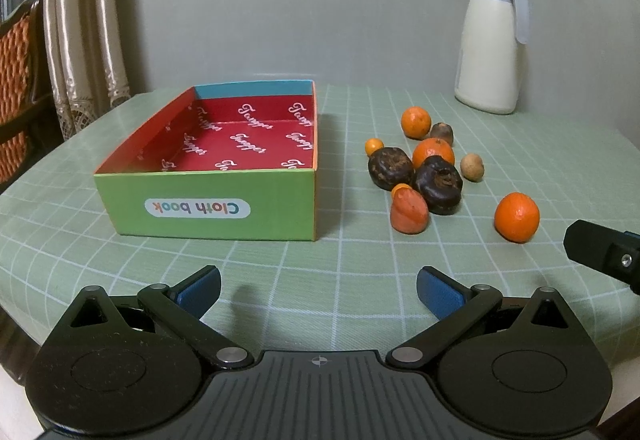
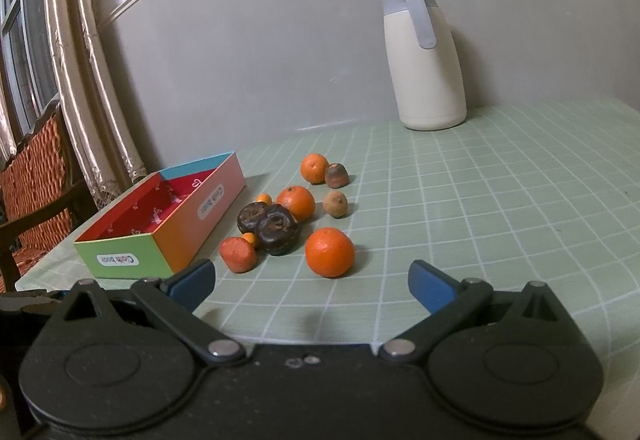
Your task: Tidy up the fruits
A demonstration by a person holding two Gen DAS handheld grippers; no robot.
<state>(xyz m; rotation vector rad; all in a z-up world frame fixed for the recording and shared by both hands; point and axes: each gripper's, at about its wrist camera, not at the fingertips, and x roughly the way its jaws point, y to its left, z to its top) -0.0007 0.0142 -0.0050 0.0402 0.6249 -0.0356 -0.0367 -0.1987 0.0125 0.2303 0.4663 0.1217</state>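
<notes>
An open, empty colourful box [image 1: 208, 214] with a red inside sits on the green checked tablecloth; it also shows in the right wrist view [image 2: 120, 254]. To its right lies a cluster of fruit: several oranges, with the nearest orange [image 1: 517, 217] [image 2: 329, 252] apart from the rest, two dark wrinkled fruits [image 1: 438, 183] [image 2: 278, 234], a red-orange fruit [image 1: 409, 212] [image 2: 238, 254] and a small brown one [image 1: 472, 167] [image 2: 335, 203]. My left gripper [image 1: 318, 294] is open and empty, low over the cloth in front of the box. My right gripper [image 2: 312, 286] is open and empty, just short of the nearest orange.
A cream thermos jug [image 1: 493, 44] [image 2: 424, 56] with a grey lid stands at the back by the wall. Curtains [image 1: 80, 20] and a chair [image 2: 36, 176] are off the table's left side. Part of the right gripper's body [image 1: 604, 248] shows at the right edge.
</notes>
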